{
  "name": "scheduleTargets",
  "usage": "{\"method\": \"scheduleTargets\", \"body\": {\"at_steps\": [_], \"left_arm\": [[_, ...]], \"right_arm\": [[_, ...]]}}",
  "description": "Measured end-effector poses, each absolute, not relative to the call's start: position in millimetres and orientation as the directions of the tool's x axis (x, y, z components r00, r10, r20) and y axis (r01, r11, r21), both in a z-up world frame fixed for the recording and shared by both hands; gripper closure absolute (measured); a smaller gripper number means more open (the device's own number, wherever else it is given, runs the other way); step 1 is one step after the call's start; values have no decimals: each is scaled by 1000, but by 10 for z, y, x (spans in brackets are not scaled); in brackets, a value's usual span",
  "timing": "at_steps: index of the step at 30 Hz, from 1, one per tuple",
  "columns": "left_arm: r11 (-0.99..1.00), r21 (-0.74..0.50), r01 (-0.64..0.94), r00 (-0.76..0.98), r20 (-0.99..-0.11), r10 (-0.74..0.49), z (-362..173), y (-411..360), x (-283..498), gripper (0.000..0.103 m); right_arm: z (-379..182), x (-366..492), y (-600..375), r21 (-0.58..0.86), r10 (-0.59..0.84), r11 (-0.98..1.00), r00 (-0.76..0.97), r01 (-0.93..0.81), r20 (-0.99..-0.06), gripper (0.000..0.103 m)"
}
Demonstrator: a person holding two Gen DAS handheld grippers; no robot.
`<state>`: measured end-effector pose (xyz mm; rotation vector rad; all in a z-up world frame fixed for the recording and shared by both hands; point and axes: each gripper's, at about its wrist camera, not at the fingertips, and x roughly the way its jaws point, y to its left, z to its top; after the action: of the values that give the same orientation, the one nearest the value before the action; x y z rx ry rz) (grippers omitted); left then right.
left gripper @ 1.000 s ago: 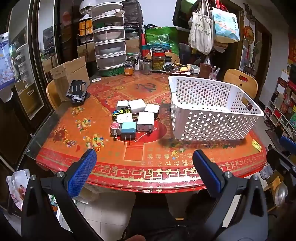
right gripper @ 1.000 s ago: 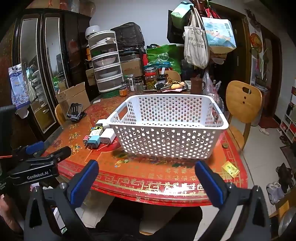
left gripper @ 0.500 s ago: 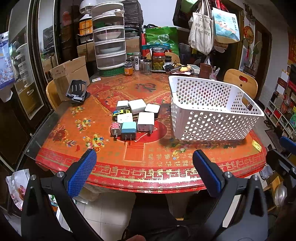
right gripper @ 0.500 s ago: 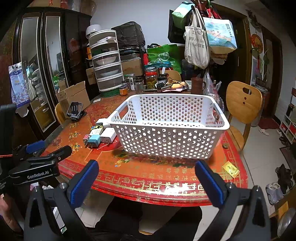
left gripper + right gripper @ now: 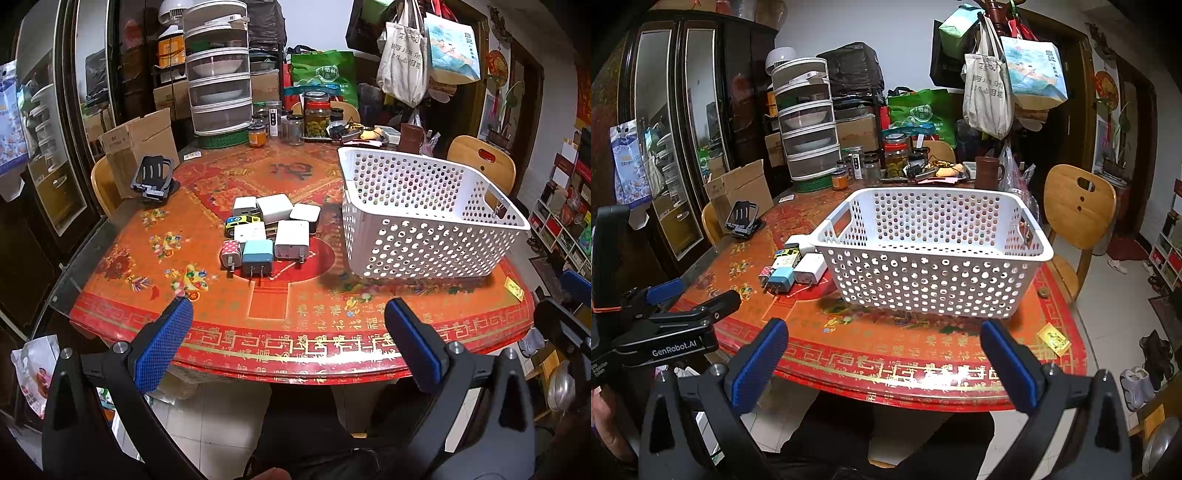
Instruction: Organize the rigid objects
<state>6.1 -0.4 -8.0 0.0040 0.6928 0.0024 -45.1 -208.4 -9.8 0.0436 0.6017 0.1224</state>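
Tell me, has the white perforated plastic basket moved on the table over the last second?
No. The white perforated plastic basket sits in the same spot beside the cluster of plug adapters, on the same tablecloth pattern, in both views.

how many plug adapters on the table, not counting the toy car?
7 visible. Front row: polka-dot, blue, big white. Middle: white one behind the blue. Back row: small white, large white block, white square. More may hide behind these.

Red table (image 5: 280, 325) carries chargers (image 5: 271, 230), basket (image 5: 424, 236), jars (image 5: 317, 116).
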Motion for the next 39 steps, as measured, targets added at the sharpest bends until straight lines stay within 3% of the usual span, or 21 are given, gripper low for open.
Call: {"method": "scheduleTargets", "body": {"at_steps": [39], "left_arm": [[1000, -2, -8, 771, -637, 5, -53, 64, 61, 1]], "right_arm": [[-72, -471, -2011, 51, 117, 993, 818, -107, -564, 0]]}}
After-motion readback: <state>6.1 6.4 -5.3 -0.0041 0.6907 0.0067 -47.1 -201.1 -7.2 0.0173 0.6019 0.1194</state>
